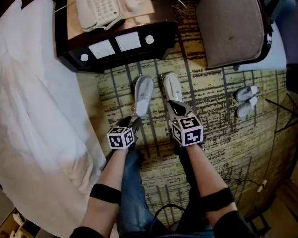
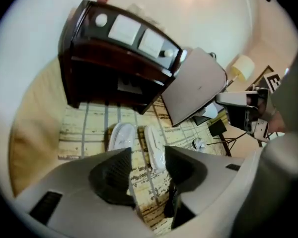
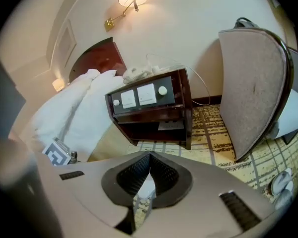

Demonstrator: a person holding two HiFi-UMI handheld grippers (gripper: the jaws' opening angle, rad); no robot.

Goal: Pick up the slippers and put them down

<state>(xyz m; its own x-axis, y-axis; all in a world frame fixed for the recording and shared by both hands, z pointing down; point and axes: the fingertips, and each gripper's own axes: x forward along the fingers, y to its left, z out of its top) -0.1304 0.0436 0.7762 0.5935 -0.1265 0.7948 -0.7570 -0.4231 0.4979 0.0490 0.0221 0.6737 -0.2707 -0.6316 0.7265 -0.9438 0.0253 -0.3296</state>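
Yellowish patterned carpet by a dark nightstand, and both white slippers are lying flat on it, side by side. Left gripper hangs over them with its fingers spread and nothing between them. Right gripper has its fingers clenched tight on nothing.

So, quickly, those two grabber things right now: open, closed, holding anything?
Left gripper: open, nothing between its jaws.
Right gripper: closed, holding nothing.
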